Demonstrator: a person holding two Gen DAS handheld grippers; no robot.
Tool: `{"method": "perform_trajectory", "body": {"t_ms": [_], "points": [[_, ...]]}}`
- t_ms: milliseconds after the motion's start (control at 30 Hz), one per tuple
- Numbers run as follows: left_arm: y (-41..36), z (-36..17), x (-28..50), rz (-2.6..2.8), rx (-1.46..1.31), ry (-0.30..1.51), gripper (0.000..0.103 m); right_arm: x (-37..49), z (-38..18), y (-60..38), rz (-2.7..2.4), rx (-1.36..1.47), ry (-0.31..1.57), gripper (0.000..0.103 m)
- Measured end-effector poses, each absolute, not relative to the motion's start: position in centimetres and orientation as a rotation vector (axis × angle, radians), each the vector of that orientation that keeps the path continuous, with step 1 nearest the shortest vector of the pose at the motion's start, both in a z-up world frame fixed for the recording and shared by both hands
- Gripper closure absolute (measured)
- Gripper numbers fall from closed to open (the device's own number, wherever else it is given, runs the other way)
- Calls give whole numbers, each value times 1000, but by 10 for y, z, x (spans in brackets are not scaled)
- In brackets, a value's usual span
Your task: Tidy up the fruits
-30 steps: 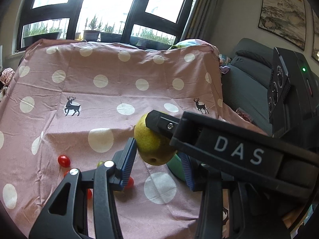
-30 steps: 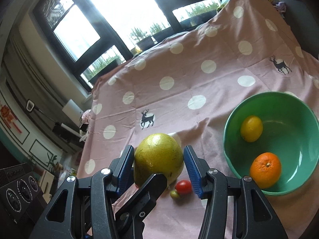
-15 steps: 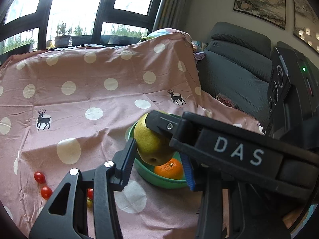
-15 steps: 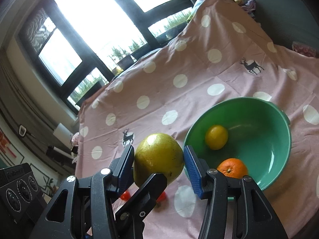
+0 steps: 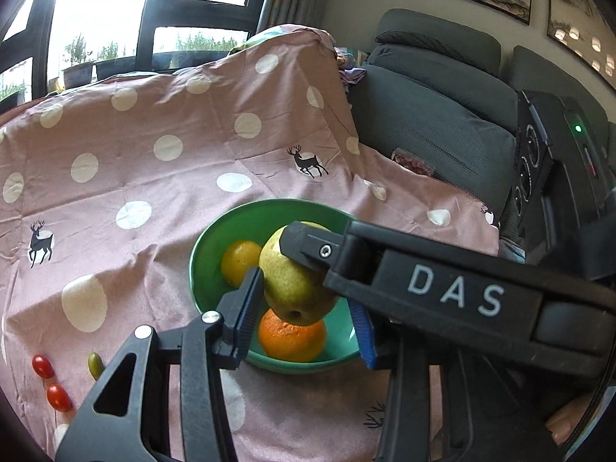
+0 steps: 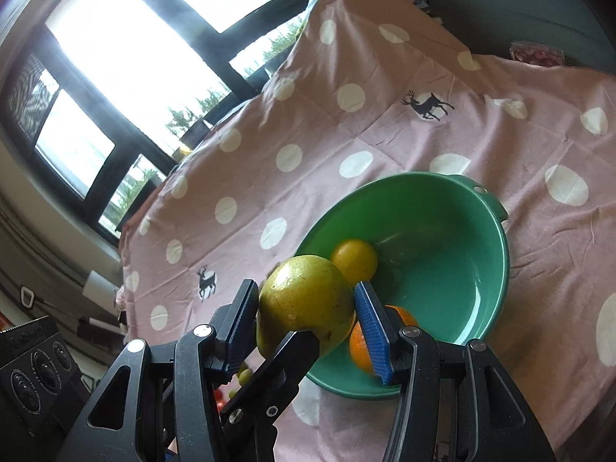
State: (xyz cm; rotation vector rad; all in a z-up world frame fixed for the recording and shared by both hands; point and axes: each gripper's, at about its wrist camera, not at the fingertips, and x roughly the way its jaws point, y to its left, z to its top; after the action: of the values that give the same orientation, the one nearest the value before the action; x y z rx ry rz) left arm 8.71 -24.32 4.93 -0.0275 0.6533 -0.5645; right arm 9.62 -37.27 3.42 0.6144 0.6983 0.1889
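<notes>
A yellow-green pear (image 5: 292,281) (image 6: 304,300) is held by both grippers above the near side of a green bowl (image 5: 204,242) (image 6: 462,238). My left gripper (image 5: 308,308) and my right gripper (image 6: 308,319) are each shut on the pear, crossing one another. The bowl holds an orange (image 5: 290,338) (image 6: 360,346) and a small yellow citrus (image 5: 238,260) (image 6: 354,260). Two red cherry tomatoes (image 5: 42,365) (image 5: 58,396) and a green one (image 5: 94,364) lie on the cloth to the left of the bowl.
The table is covered with a pink polka-dot cloth (image 5: 154,177) (image 6: 385,123) with deer prints. A grey sofa (image 5: 442,115) stands to the right. Windows with plants are behind the table.
Both grippers have carried the pear to the right, from over the cloth near the tomatoes to over the green bowl. The grip has not changed.
</notes>
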Motion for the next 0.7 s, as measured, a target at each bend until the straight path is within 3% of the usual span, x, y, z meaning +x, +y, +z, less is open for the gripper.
{"method": "perform_trajectory", "body": {"t_ms": [167,267,700], "points": [[-251,36,95,-596,-23,681,64,100,24,-381,145,626,730,48],[-253,32,100,-697,-97,693,79,104,14,-388,176,674,743,49],[-255,13,114,-675,-140,770,73,107,-3,-401,30,676,818,50]]}}
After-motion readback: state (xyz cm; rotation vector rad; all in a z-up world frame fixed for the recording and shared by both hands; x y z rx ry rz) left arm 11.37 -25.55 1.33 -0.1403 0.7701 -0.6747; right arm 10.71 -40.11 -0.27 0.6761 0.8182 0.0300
